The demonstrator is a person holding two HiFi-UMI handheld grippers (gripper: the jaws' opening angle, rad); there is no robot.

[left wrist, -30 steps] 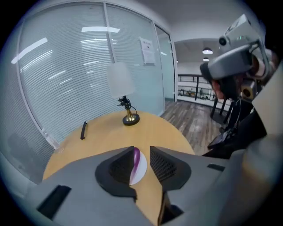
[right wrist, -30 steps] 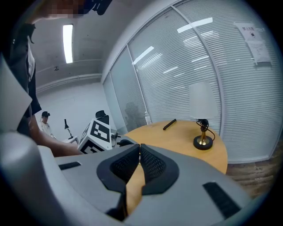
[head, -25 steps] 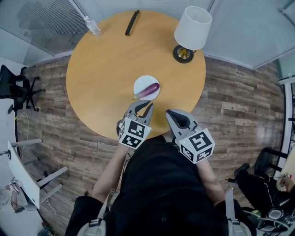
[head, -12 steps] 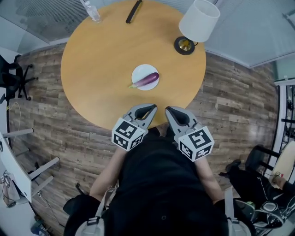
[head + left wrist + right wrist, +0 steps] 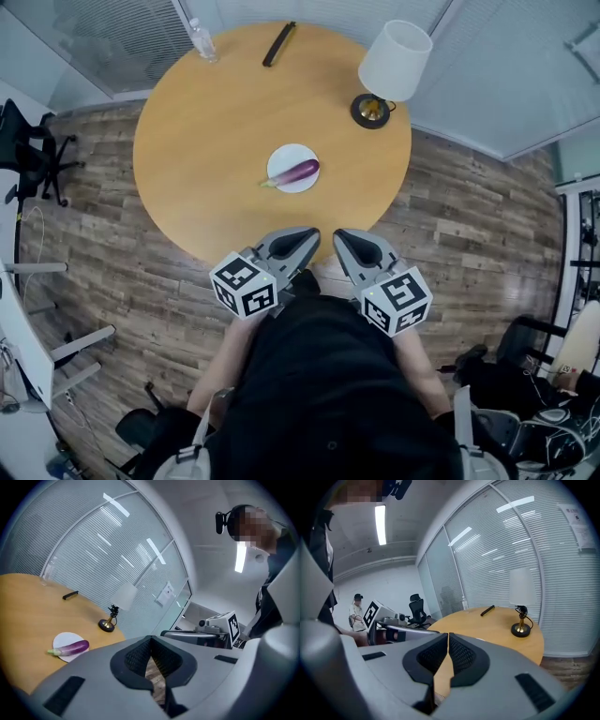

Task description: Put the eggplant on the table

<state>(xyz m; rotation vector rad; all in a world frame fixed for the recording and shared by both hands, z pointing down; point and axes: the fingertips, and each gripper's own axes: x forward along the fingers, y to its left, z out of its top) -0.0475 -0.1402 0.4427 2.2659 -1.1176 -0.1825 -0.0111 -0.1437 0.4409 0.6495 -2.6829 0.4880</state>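
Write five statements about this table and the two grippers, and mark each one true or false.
1. The eggplant lies on the white plate. True.
2. The left gripper holds the eggplant. False: its jaws are shut on nothing, well clear of the eggplant.
3. The lamp stands on the table. True.
4. The right gripper is wide open. False: it is shut and empty.
5. The bottle lies beside the plate. False: it stands at the table's far edge, well apart from the plate.
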